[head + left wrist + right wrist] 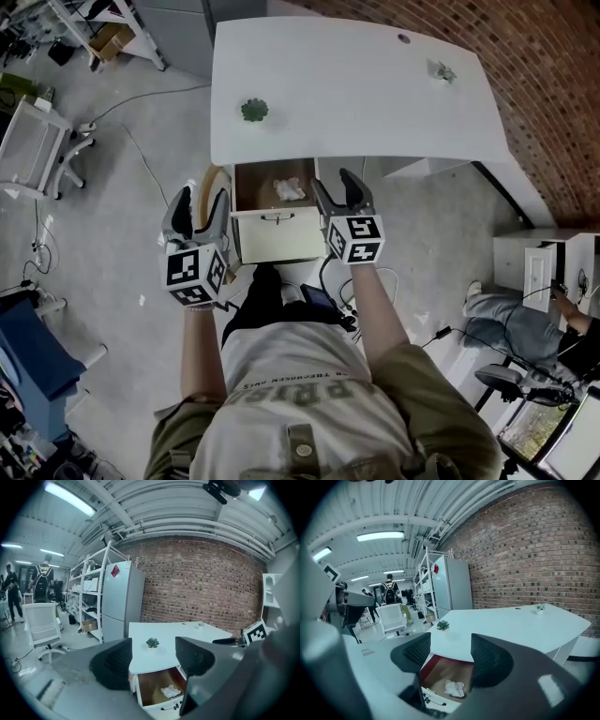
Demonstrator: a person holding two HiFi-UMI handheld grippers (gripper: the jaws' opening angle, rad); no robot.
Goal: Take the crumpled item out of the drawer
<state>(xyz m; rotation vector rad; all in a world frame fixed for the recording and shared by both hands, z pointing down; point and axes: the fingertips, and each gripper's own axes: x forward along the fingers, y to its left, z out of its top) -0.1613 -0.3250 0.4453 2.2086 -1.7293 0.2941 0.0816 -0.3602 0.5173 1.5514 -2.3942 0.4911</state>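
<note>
Head view puts the crumpled white paper wad (pixel 289 189) at nine o'clock of my right gripper (pixel 337 190), nearer than my left gripper (pixel 200 202). Both gape wide, empty.

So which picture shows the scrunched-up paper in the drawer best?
The right gripper view. It looks down into the open drawer, and the paper lies whole and clearest there. The left gripper view shows it too, more side-on. The head view shows only a small pale blob from above.
</note>
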